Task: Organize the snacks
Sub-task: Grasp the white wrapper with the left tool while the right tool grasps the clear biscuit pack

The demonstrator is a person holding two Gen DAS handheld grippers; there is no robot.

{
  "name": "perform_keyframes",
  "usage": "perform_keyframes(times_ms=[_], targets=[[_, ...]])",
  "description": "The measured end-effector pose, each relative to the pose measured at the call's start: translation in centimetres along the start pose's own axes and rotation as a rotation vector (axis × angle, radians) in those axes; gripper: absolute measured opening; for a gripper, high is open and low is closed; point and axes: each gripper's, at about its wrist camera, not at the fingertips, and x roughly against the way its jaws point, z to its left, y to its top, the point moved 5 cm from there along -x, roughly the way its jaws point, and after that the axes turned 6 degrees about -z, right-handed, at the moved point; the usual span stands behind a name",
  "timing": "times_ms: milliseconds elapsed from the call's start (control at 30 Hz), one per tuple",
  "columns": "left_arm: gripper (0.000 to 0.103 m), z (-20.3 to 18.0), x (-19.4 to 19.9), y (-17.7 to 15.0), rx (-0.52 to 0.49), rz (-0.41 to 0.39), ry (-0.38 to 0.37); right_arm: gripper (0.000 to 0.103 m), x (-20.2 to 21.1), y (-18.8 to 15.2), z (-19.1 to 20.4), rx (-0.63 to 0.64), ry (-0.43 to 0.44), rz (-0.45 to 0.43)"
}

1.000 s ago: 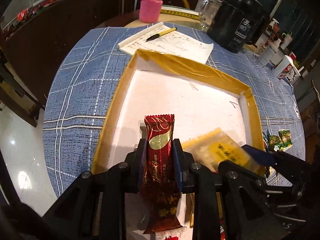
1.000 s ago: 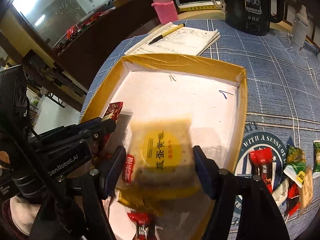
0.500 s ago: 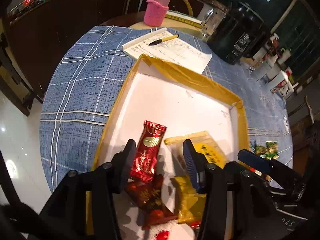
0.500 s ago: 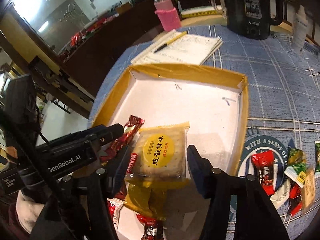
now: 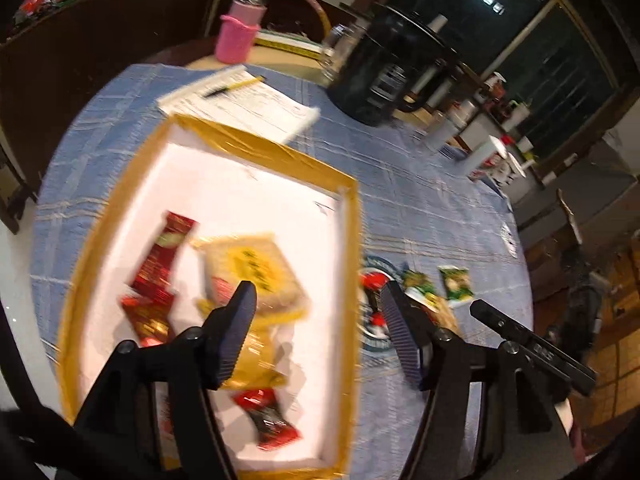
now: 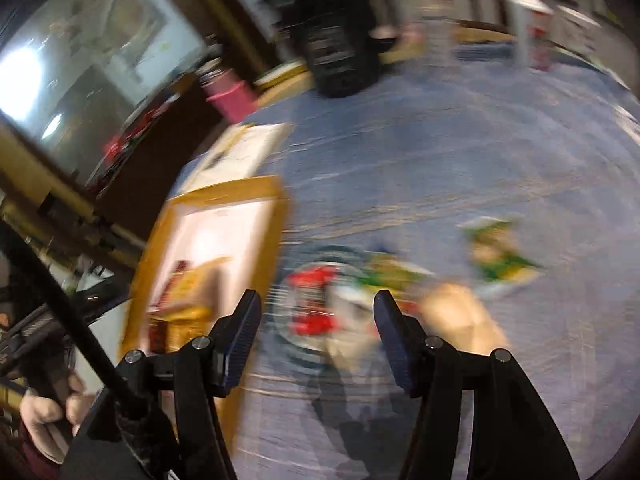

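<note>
A shallow box with a yellow-taped rim (image 5: 352, 216) lies on the blue checked tablecloth. Inside it are a dark red bar (image 5: 164, 256), a yellow cracker pack (image 5: 256, 268), a yellow wrapper (image 5: 252, 364) and a red candy (image 5: 268, 412). My left gripper (image 5: 316, 300) hangs above the box's right side, its jaws opening, nothing between them. In the blurred right wrist view, my right gripper (image 6: 316, 306) is open and empty above loose snacks on the cloth: a red candy (image 6: 312, 300), green packets (image 6: 496, 256) and a tan pack (image 6: 460, 312). The box (image 6: 264, 240) lies to its left.
Beyond the box lie a notepad with a pen (image 5: 240, 96), a pink-sleeved bottle (image 5: 240, 28) and a big black kettle (image 5: 384, 72). White cups (image 5: 488, 152) stand at the table's far right. A hand (image 6: 44, 408) holds the other handle at lower left.
My left gripper let go of the dark red bar, opened, rose and swung right. My right gripper left the cracker pack in the box and swept right over the loose snacks.
</note>
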Motion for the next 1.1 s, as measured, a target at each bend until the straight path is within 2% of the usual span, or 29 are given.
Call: perform_keyframes(times_ms=[100,200,333,633,667,700,767,967,1100], targets=[[0.066,-1.9,-0.9,-1.3,-0.010,0.024,-0.008,0.059,0.7,-0.7,-4.3,-0.033,-0.053,0.026],[0.066,-4.0,-2.1,-2.7,-0.033,0.056,-0.013,0.059,0.2,-1.6,-5.9,0.008,-0.077,0.066],[0.066,-7.1,-3.1,-4.8,-0.113,0.085,-0.013,0.059,-1.7,-2.2,-5.7,0.131,-0.113,0.105],[0.066,-12.4,-6.1,-8.6,-0.379,0.155,-0.025,0.058,-4.9,-2.4,-4.1,0.289,-0.116,0.141],[0.066,-12.9,-6.7,-8.9,-0.412,0.163,-0.016,0.055,-5.0,-2.3,-3.8,0.302,-0.119,0.139],[0.064,-13.3,-7.1,-9.2,-0.434,0.169,-0.012,0.044,-5.2,-2.1,-3.6,0.317,-0.124,0.140],[0.059,-13.8,-8.2,-9.6,-0.473,0.185,-0.009,0.037,-5.3,-2.0,-3.8,0.323,-0.123,0.149],[0.043,-12.9,-11.5,-9.1,-0.476,0.210,0.046,0.033,-3.9,-2.6,-5.6,0.297,-0.097,0.179],[0.043,-12.8,-12.8,-9.0,-0.493,0.215,0.074,0.033,-3.0,-3.2,-6.7,0.271,-0.083,0.187]])
